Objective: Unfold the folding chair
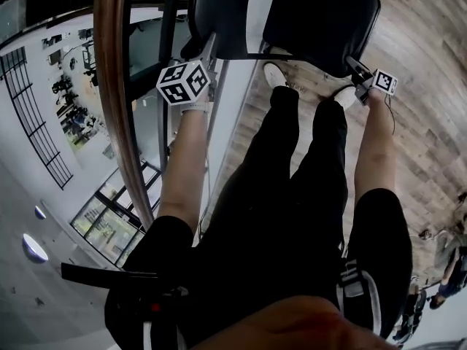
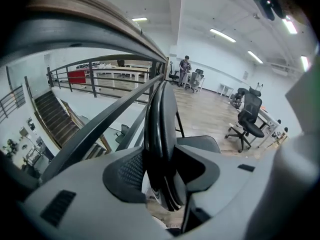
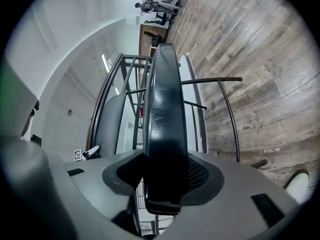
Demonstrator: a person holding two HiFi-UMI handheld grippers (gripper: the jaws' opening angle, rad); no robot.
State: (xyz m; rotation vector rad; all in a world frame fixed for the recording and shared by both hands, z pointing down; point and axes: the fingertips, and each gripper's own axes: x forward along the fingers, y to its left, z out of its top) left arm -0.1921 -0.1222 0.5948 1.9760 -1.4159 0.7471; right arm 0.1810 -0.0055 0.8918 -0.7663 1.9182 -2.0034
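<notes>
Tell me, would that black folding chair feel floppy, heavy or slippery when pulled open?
The folding chair looks stiff, on a frame of thin metal tubes. It is probably fairly light, as that frame is slender. Its glossy pad might slip between the fingers of the right gripper, and on such slim tubes it could tip.

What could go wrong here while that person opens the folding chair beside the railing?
The left gripper and right gripper each pinch only a padded panel's edge on the folding chair, so it might slip. The person's white shoes stand right by it; a dropping frame could hit them. The wooden handrail is close at the left, so the chair may knock it.
</notes>
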